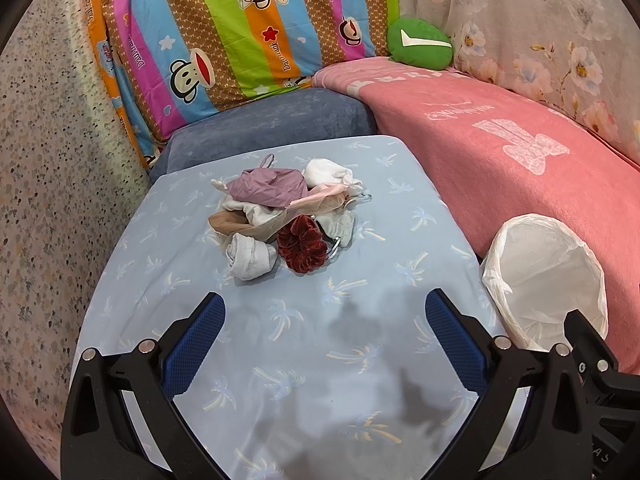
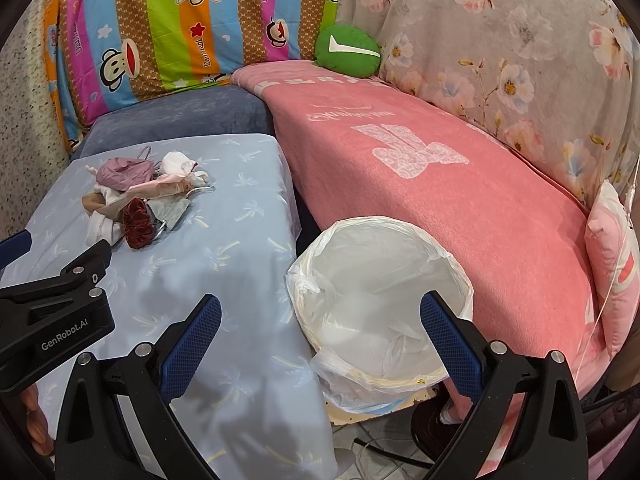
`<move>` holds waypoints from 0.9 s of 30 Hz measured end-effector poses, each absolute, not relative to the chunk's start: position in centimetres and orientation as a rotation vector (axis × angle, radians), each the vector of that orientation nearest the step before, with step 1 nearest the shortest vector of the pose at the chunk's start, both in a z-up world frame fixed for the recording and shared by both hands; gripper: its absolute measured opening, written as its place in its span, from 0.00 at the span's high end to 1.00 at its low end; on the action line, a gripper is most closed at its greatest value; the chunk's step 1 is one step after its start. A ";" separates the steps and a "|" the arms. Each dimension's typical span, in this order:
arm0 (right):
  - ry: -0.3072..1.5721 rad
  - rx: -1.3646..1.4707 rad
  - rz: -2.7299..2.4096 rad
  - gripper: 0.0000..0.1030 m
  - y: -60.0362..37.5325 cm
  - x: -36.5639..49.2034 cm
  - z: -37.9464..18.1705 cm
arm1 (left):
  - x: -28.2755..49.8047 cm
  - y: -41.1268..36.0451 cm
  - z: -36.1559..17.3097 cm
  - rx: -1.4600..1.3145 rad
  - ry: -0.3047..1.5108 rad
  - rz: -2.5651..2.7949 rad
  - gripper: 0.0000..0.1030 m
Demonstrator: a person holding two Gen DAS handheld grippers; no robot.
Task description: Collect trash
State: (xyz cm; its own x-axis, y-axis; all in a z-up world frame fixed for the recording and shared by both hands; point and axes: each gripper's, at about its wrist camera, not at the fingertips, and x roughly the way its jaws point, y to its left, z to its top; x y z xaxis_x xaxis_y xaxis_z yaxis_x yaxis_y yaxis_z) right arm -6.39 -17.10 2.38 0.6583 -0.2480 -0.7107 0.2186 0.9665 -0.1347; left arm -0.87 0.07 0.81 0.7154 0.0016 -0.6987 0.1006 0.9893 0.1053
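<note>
A pile of trash point(image 1: 286, 216) lies on the light blue table point(image 1: 304, 344): crumpled white tissues, a mauve bag, a pinkish wrapper and a dark red scrunchie point(image 1: 301, 249). The pile also shows in the right wrist view point(image 2: 140, 200). A bin lined with a white bag point(image 1: 548, 280) stands right of the table, against the pink sofa; it also shows in the right wrist view point(image 2: 380, 300). My left gripper point(image 1: 324, 304) is open and empty, short of the pile. My right gripper point(image 2: 320, 308) is open and empty, over the bin's near rim. The left gripper point(image 2: 60, 292) shows at its left.
A pink blanket point(image 2: 440, 184) covers the sofa on the right. A blue cushion point(image 1: 272, 124), a striped cartoon quilt point(image 1: 224, 32) and a green pillow point(image 1: 420, 44) lie behind the table. Floral cloth point(image 1: 48, 200) hangs on the left. Cables lie on the floor point(image 2: 380, 448).
</note>
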 end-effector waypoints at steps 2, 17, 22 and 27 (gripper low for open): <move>0.809 -0.041 -0.265 0.06 -17.1 -6.4 2.4 | -0.9 0.1 0.8 0.139 0.772 -0.055 0.07; 0.799 -0.039 -0.265 0.06 -17.3 -5.9 2.3 | 0.1 1.4 0.7 0.113 0.798 -0.065 0.07; 0.797 -0.035 -0.265 0.06 -17.0 -5.6 2.6 | 0.8 2.0 0.6 0.104 0.802 -0.082 0.07; 0.802 -0.036 -0.267 0.06 -15.9 -4.5 2.7 | 1.6 2.9 0.3 0.096 0.810 -0.078 0.07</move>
State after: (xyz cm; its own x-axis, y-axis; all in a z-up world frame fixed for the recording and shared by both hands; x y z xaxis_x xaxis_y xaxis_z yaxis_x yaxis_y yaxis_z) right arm -4.46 -15.95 2.67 0.6635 -0.2495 -0.7053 0.2224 0.9659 -0.1325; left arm 1.60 2.94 0.32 0.6868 -0.0330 -0.7261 0.1065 0.9928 0.0556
